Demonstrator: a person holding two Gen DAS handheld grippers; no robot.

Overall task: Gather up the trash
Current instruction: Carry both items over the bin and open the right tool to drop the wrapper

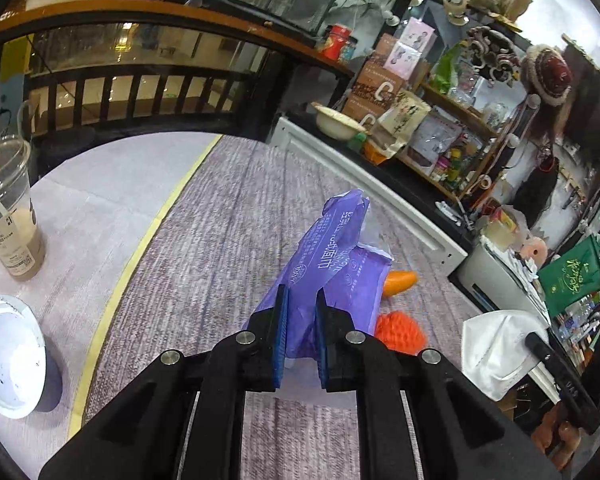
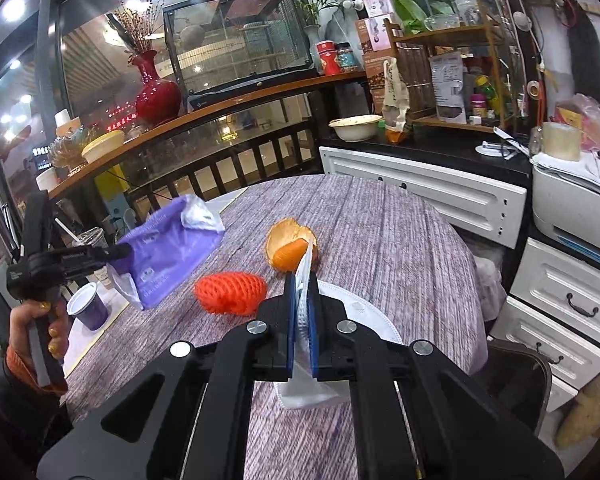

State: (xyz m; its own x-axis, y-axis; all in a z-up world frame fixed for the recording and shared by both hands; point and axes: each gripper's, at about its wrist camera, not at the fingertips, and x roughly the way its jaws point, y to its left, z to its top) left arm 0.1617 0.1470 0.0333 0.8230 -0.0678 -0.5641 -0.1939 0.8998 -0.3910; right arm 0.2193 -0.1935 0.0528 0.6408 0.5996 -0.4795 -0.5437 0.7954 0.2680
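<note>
My left tool (image 1: 300,300) clamps the limp purple plastic tissue pack (image 1: 332,248); my right tool (image 2: 303,280) pinches the soft white face mask (image 2: 364,312) by its folded edge.

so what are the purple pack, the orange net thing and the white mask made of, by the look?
Purple pack: thin plastic film, slightly glossy; it creases and crumples, white tissue showing at its torn end.
Orange net: foam mesh sleeve, matte, open lattice; likely fruit padding.
White mask: soft non-woven fabric, matte, folded with a seam.
</note>
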